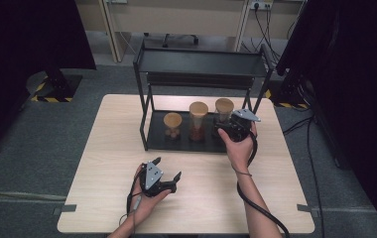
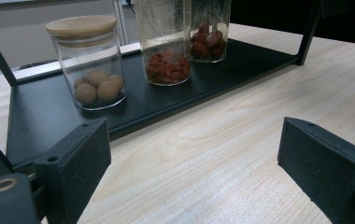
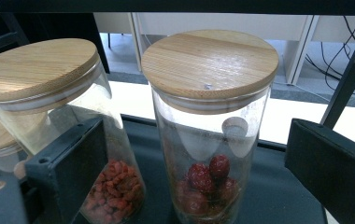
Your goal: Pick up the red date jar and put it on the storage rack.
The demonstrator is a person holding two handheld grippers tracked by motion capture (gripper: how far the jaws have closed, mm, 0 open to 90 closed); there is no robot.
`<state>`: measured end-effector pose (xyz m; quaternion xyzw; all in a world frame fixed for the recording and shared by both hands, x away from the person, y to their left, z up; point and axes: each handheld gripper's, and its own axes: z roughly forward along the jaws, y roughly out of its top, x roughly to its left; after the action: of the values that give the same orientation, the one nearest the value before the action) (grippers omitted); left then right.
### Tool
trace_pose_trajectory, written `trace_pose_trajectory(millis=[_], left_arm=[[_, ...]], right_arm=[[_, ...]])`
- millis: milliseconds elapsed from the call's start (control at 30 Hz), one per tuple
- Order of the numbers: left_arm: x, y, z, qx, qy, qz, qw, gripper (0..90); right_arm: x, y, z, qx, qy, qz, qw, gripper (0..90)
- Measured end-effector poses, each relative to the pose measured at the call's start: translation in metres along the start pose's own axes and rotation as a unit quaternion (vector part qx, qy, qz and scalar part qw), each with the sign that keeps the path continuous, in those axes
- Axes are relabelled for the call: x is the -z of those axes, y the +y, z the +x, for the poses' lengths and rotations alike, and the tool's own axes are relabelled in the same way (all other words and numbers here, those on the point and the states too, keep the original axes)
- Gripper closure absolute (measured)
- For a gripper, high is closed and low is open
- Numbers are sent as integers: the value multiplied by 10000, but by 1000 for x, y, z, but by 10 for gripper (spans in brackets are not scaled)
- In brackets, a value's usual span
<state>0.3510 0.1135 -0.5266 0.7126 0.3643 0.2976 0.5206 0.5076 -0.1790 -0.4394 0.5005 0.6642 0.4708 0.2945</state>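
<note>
Three glass jars with wooden lids stand on the lower tray (image 1: 157, 135) of a black rack. The short jar (image 1: 172, 124) (image 2: 89, 60) holds pale round balls. Small red berries fill the bottom of the tall middle jar (image 1: 198, 119) (image 3: 49, 93). The jar on the right (image 1: 224, 109) (image 3: 210, 116) holds dark red fruits. My right gripper (image 1: 223, 128) (image 3: 199, 177) is open at this last jar, a jaw on either side and clear gaps to the glass. My left gripper (image 1: 167, 167) (image 2: 192, 163) stands open above the bare tabletop near the front, pointing toward the rack.
The rack's top shelf (image 1: 199, 62) overhangs the jars, and its thin black posts (image 1: 143, 124) stand at the corners. Light wooden tabletop (image 1: 117, 148) extends around the rack. Dark curtains and cables lie beyond the table's sides.
</note>
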Motion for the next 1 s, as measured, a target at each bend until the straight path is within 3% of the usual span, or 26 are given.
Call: trace_pose_trajectory(millis=[1000], left_arm=[[0, 0, 0, -8, 8, 7, 10000, 92]], right_arm=[[18, -9, 5, 80, 177, 4, 9998, 62]])
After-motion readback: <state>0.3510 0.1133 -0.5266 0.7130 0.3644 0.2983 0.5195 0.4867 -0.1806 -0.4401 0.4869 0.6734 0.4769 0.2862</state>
